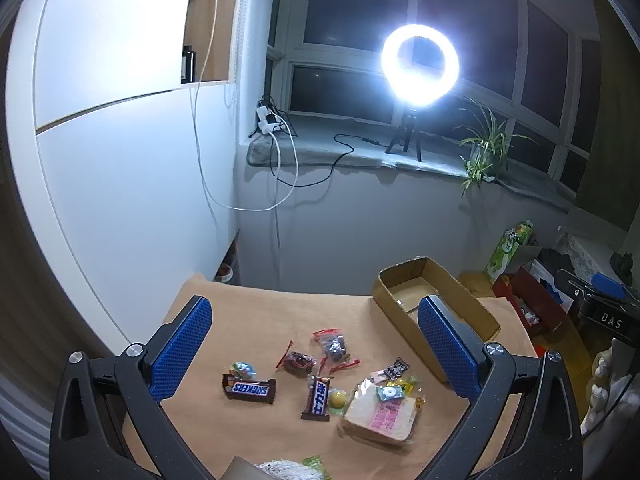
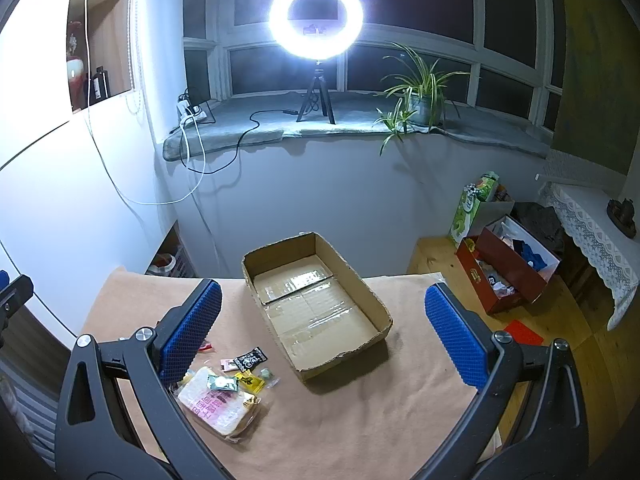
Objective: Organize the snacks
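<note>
Your left gripper [image 1: 316,344] and your right gripper [image 2: 322,330] both hang above the table [image 2: 360,420] with the blue ribbed pads [image 1: 182,348] wide apart and nothing between them. The snacks lie loose on the tan paper cover, left of the empty cardboard box [image 2: 316,304]. The Snickers bar [image 1: 250,389] and the second dark bar [image 1: 318,398] look firm and light, so take them across the short width; the foil is probably slippery. The bread packet [image 1: 380,414] is soft and will crush (close gently on its sides). The small crinkly sachets [image 1: 394,370] are thin and flat, hard to pinch. The box is stiff, shallow, with taped bottom.
</note>
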Tool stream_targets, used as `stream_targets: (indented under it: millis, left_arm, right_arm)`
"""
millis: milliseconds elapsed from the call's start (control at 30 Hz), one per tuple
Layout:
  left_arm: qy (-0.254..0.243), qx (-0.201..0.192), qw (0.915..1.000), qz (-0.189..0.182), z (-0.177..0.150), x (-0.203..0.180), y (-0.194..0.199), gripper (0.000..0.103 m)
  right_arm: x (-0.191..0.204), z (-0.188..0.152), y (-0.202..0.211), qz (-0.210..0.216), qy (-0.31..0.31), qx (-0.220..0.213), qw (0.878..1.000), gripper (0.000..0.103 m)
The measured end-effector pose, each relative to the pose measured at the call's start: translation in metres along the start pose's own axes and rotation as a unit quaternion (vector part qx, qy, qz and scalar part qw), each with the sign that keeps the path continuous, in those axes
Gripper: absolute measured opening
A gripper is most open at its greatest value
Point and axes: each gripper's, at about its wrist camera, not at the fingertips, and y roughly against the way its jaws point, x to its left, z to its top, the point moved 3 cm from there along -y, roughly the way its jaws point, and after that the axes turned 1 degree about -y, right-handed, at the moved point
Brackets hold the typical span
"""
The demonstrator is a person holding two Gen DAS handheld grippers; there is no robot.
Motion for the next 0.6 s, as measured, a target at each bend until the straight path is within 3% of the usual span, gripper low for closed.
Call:
stream_targets:
  millis: [600]
  left_arm:
    - [-0.003,0.002,1.0000,0.000,0.0016,-0.0026,-0.0025,0.102]
  right_arm:
    - [-0.0003,-0.0064,-0.0040,0.001,-0.004,0.003,1.000,0.103]
